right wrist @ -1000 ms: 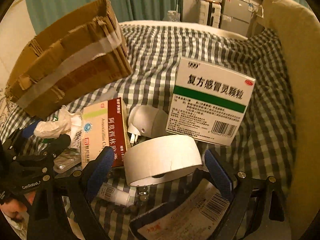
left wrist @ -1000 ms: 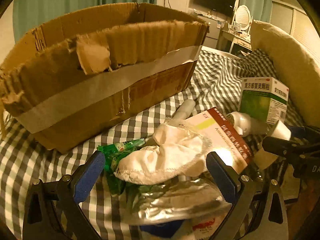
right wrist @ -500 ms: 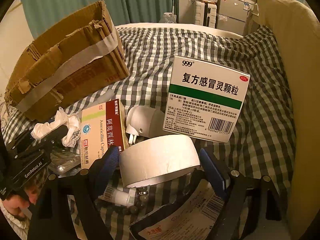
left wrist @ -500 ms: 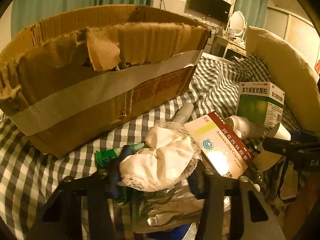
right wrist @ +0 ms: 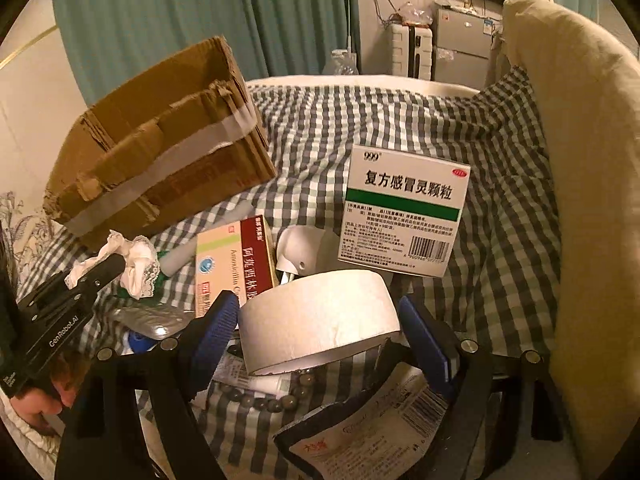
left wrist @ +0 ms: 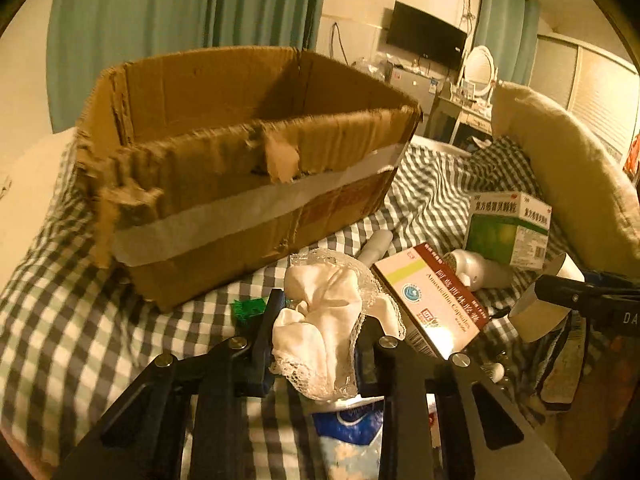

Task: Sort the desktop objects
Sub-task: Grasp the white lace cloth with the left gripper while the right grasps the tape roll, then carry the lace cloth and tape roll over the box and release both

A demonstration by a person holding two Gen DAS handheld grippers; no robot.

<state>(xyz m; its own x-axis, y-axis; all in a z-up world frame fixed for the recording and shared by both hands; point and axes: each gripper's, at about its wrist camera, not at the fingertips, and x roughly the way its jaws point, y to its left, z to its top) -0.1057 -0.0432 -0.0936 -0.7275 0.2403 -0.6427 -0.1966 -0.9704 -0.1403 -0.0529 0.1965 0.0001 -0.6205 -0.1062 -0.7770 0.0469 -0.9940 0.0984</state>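
Left wrist view shows my left tongs (left wrist: 316, 336), which have just been closing, clenched on the soft white lace-trimmed cloth (left wrist: 320, 320) near the torn brown cardboard box (left wrist: 248, 184) on the checked bed. It is light and limp; a bunched middle grip suits it. My right tongs (right wrist: 318, 320) squeeze the stiff, light white tape roll (right wrist: 320, 316) across its outer wall.
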